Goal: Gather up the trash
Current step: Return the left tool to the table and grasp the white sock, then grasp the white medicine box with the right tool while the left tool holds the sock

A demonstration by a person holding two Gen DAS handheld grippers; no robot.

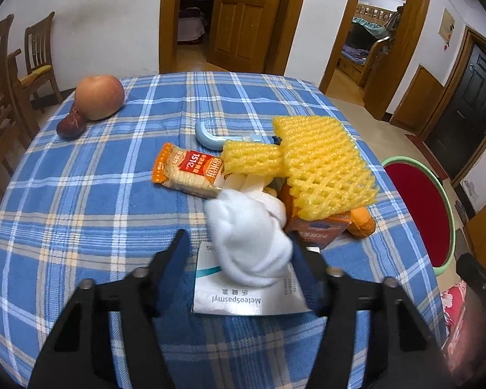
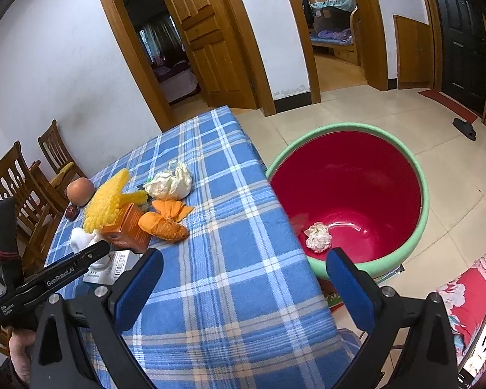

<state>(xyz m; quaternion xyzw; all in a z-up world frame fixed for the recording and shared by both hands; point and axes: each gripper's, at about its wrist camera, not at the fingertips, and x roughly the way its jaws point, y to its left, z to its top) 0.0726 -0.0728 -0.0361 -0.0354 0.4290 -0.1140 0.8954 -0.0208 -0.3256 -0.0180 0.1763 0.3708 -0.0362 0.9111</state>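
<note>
Checked tablecloth (image 1: 81, 210), white wad (image 1: 249, 243) half hiding medicine box (image 1: 243, 298) between unclosed left tool (image 1: 239, 253); right tool (image 2: 243, 275) wide.

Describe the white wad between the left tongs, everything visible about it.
The white wad is soft and fluffy, like crumpled tissue or cloth, bunched into lumpy folds with a twisted end toward the yellow foam net. It lies on a white medicine packet on the plaid tablecloth, its far end against the cracker pack and orange box. It sits between the left tongs, nearer the right finger; whether the pads press it cannot be told.
</note>
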